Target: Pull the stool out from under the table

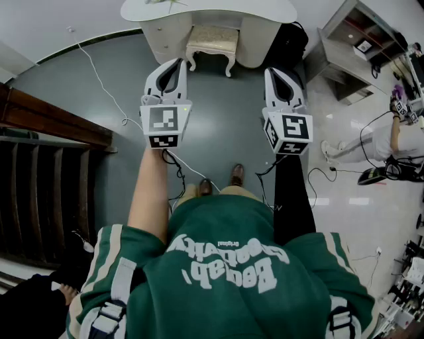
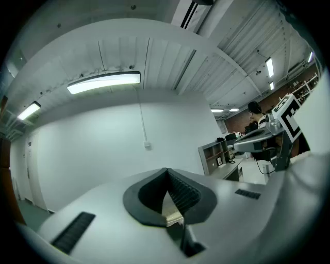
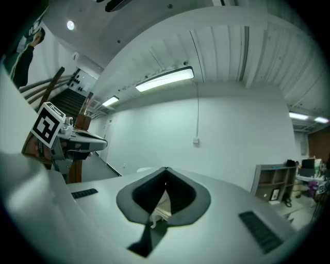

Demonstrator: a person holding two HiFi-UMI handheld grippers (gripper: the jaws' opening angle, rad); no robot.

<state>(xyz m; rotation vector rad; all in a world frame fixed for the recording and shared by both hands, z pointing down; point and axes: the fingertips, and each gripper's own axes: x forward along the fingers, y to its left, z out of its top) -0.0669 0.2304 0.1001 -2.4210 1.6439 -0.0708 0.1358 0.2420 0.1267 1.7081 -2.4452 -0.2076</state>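
Cream stool (image 1: 212, 41) under white table (image 1: 268, 9)

Looking along the left gripper (image 2: 167, 172), its two grey jaws are closed tip to tip and the dark ribbed pads meet. A pale sliver shows through the small gap beneath them. Beyond is a plain white wall (image 2: 93, 149), where a thin cable (image 2: 140, 118) runs down to a small box (image 2: 148, 146). A lit strip light (image 2: 103, 82) glows on the ceiling. At the right, the right gripper (image 2: 240, 145) is held level, near an open shelf unit (image 2: 212, 157) and a distant person (image 2: 254, 109).
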